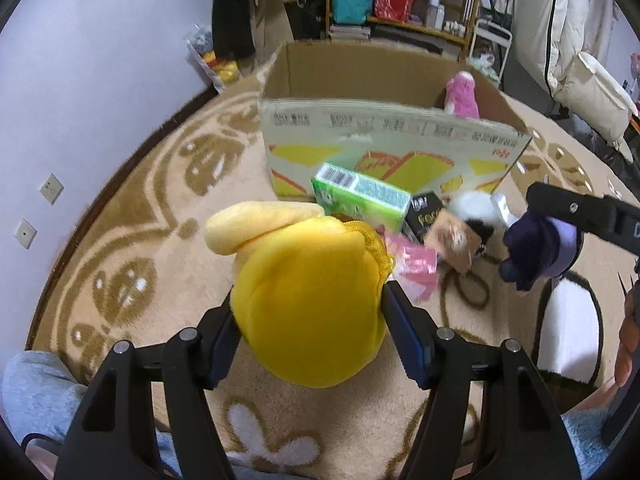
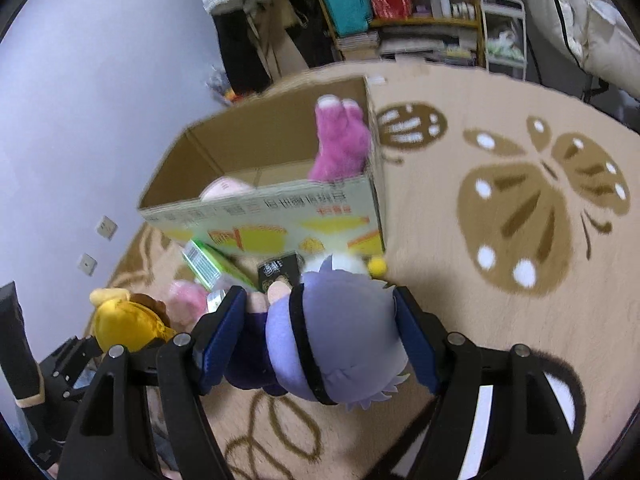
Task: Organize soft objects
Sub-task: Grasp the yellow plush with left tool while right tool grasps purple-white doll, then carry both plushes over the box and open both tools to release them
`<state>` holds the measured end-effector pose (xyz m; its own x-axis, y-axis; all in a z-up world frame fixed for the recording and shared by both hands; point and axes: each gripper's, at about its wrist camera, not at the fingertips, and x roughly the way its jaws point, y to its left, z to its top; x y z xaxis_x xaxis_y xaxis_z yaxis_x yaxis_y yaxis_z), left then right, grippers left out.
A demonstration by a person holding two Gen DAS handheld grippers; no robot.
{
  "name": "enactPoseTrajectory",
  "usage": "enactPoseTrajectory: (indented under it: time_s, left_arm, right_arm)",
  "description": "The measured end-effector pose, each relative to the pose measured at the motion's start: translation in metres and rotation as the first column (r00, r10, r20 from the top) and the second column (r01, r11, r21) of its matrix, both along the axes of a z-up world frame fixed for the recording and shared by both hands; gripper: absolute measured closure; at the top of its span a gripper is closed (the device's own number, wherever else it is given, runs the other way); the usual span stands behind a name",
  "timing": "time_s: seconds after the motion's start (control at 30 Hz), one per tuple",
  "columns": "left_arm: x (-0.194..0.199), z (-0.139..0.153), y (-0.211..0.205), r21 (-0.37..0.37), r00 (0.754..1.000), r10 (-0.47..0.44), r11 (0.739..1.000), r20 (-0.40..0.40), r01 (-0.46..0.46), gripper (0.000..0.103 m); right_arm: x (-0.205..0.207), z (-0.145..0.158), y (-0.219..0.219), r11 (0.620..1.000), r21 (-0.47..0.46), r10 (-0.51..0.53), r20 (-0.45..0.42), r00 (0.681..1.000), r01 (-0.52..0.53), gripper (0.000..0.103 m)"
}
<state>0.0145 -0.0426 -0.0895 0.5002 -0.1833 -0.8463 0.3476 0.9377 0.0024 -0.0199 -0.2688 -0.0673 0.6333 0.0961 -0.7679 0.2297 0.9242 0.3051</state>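
We see the left claw (image 1: 310, 316) pinching the yellow plush (image 1: 308, 300) and the right claw (image 2: 320, 320) pinching the lilac-haired doll (image 2: 344, 340), both short of the cardboard box (image 2: 264, 224).

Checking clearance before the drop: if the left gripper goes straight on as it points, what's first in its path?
Probably the green carton on the rug, just beyond the yellow plush clamped in the left gripper; the cardboard box stands behind it. Depth is uncertain.

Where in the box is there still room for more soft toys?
The cardboard box is mostly bare on its left and middle. A pink plush fills the right corner; a pale pink one lies by the front wall. The rug just before the box is crowded.
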Motion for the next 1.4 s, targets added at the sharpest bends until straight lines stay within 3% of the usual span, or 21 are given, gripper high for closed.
enactPoseTrajectory:
  time_s: [0.17,0.4,0.63,0.87,1.4]
  left_arm:
    - [-0.007,0.018,0.006,-0.015,0.995,0.019,1.000,0.096,-0.018,0.037]
    - [-0.019,0.054,0.013,-0.034,0.968,0.026,0.999,0.250,-0.018,0.037]
    - [-0.017,0.072,0.009,-0.045,0.959,0.005,0.999,0.282,0.008,0.037]
    - [-0.007,0.090,0.008,-0.052,0.943,-0.008,0.998,0.331,0.026,0.037]
    - [0.063,0.124,-0.002,-0.069,0.915,0.036,0.998,0.401,-0.009,0.036]
  right_arm:
    - [-0.003,0.017,0.009,1.000,-0.004,0.011,0.094,0.995,-0.011,0.025]
    - [-0.001,0.044,0.010,1.000,-0.026,-0.008,0.199,0.980,0.013,0.025]
    - [0.012,0.066,0.001,1.000,0.000,-0.004,0.257,0.966,0.004,0.025]
    - [0.023,0.074,-0.001,0.999,-0.039,0.019,0.272,0.962,-0.008,0.025]
    - [0.061,0.089,0.002,0.987,-0.144,0.109,0.316,0.943,-0.066,0.025]
